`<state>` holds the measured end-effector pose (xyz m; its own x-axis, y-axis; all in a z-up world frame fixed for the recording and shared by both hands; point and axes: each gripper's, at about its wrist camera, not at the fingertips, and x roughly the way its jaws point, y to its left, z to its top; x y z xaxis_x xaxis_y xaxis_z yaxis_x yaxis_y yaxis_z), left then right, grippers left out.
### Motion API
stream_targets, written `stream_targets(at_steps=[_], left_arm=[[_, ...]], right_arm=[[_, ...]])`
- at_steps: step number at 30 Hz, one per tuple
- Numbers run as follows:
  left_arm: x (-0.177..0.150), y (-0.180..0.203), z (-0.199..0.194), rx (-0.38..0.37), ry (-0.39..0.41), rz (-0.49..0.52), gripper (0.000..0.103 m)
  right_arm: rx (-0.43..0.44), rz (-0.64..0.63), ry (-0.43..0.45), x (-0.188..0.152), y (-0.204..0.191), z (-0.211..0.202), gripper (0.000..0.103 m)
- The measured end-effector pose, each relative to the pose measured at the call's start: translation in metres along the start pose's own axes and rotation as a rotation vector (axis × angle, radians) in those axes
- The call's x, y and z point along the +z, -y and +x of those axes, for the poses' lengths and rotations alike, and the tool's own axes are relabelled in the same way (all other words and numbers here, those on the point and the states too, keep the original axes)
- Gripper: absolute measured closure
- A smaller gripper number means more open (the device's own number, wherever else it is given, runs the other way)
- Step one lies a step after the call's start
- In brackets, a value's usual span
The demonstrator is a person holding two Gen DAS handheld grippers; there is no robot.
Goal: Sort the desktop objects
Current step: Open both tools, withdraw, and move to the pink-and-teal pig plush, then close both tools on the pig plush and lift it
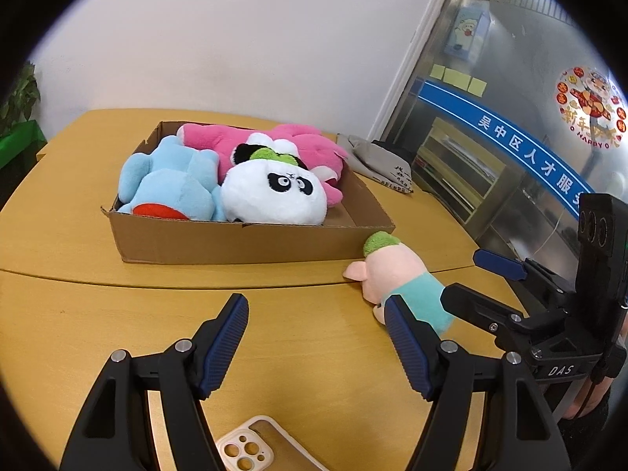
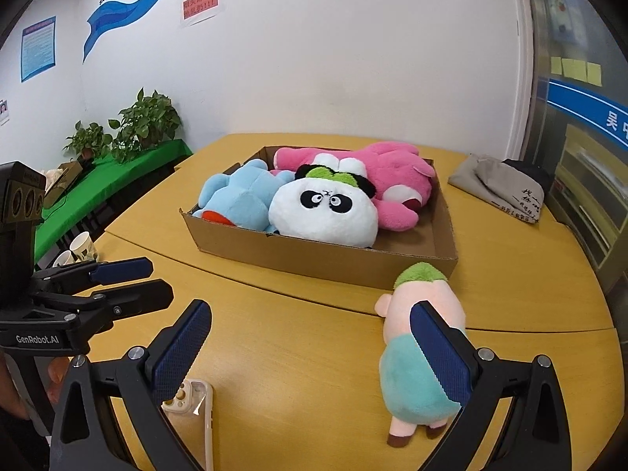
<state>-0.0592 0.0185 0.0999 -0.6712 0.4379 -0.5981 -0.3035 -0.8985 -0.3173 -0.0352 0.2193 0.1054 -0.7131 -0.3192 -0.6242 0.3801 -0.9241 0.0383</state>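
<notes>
A cardboard box (image 1: 235, 243) (image 2: 314, 259) on the yellow table holds a panda plush (image 1: 274, 196) (image 2: 325, 212), a blue plush (image 1: 168, 184) (image 2: 239, 192) and a pink plush (image 1: 306, 149) (image 2: 392, 180). A small pig plush (image 1: 396, 271) (image 2: 404, 376) with green hair and a teal shirt lies on the table by the box's near right corner. My right gripper (image 2: 310, 310) (image 1: 461, 274) is open; its right finger overlaps the pig in view without gripping it. My left gripper (image 1: 316, 306) (image 2: 159, 280) is open over bare table. A beige phone case (image 1: 251, 447) (image 2: 192, 408) lies under the grippers.
A grey cloth bag (image 1: 384, 165) (image 2: 506, 184) lies at the table's far right, near a glass partition. Paper cups (image 2: 82, 247) stand off the left edge, with potted plants (image 2: 145, 121) on a green-covered bench. A seam runs across the tabletop in front of the box.
</notes>
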Motion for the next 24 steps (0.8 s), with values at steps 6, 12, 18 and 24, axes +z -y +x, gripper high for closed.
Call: stream_targets(at_steps=[6, 12, 18, 24], left_arm=[[-0.002, 0.019, 0.031, -0.034, -0.036, 0.002, 0.031], [0.006, 0.030, 0.078, -0.079, -0.111, -0.014, 0.031], [0.017, 0.040, 0.141, -0.141, -0.206, -0.007, 0.031], [0.026, 0.045, 0.215, -0.190, -0.310, -0.039, 0.031]], right_arm=[[0.007, 0.023, -0.012, -0.018, 0.024, -0.004, 0.000], [-0.015, 0.106, -0.033, -0.035, 0.072, 0.003, 0.000], [-0.064, 0.144, -0.049, -0.053, 0.112, 0.017, 0.000], [0.035, 0.261, -0.196, -0.080, 0.149, 0.074, 0.007]])
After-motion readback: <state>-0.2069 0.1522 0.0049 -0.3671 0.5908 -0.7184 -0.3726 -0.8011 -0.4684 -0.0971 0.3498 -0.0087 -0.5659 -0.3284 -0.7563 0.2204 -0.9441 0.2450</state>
